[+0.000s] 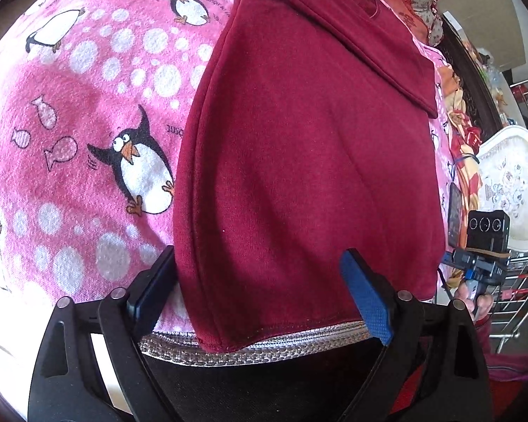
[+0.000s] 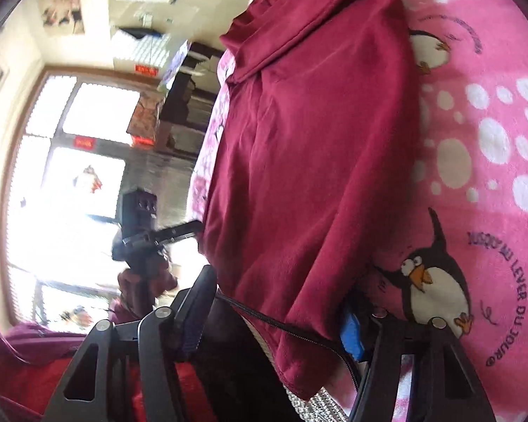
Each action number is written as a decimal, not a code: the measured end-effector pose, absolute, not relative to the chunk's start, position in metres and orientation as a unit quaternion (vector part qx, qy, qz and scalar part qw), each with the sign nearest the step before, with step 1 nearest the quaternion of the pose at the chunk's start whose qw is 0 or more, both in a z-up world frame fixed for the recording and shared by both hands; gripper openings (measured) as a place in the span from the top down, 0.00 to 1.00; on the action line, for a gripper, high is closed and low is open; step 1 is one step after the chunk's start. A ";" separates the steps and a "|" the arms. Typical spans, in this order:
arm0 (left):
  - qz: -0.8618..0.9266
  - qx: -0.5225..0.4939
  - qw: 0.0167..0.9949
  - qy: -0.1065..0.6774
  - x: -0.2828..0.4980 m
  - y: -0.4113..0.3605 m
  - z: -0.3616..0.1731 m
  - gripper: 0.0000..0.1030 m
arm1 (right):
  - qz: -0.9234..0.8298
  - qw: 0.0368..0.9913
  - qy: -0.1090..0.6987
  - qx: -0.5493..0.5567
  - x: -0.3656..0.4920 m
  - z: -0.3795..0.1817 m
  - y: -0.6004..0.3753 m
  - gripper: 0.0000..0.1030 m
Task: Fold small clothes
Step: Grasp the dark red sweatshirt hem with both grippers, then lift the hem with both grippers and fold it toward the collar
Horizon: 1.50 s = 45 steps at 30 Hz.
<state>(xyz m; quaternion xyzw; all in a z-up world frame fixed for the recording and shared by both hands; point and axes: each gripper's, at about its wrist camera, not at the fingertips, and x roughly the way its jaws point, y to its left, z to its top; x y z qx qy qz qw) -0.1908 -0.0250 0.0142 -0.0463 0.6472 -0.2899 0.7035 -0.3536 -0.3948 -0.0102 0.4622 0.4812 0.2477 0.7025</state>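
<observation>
Here a dark red garment (image 1: 309, 161) lies spread on a pink penguin-print blanket (image 1: 88, 105) that covers the bed, its hem reaching the blanket's near edge, where a strip of silver woven trim (image 1: 179, 350) shows beneath. A folded-over flap lies across the garment's far part. In the left wrist view the left gripper (image 1: 264, 288) stands wide open at that near edge: one finger sits just off the garment's side seam on the blanket, the blue pad (image 1: 368, 299) of the other rests over the cloth near the hem, nothing pinched. In the right wrist view the right gripper (image 2: 281, 316) straddles the garment's near corner, the cloth draped between its fingers; whether the pads press on it cannot be told.
</observation>
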 end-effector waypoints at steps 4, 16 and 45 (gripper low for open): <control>-0.277 -0.031 0.715 0.641 -0.193 -0.030 0.014 0.39 | 0.225 0.720 0.484 0.443 -0.352 -0.012 -0.398 0.73; -0.276 -0.054 0.758 0.589 -0.172 -0.040 0.043 0.90 | 0.228 0.801 0.398 0.385 -0.320 0.042 -0.415 0.87; -0.214 -0.113 0.796 0.555 -0.077 -0.066 0.029 0.93 | 0.061 0.831 0.439 0.336 -0.256 0.052 -0.467 0.71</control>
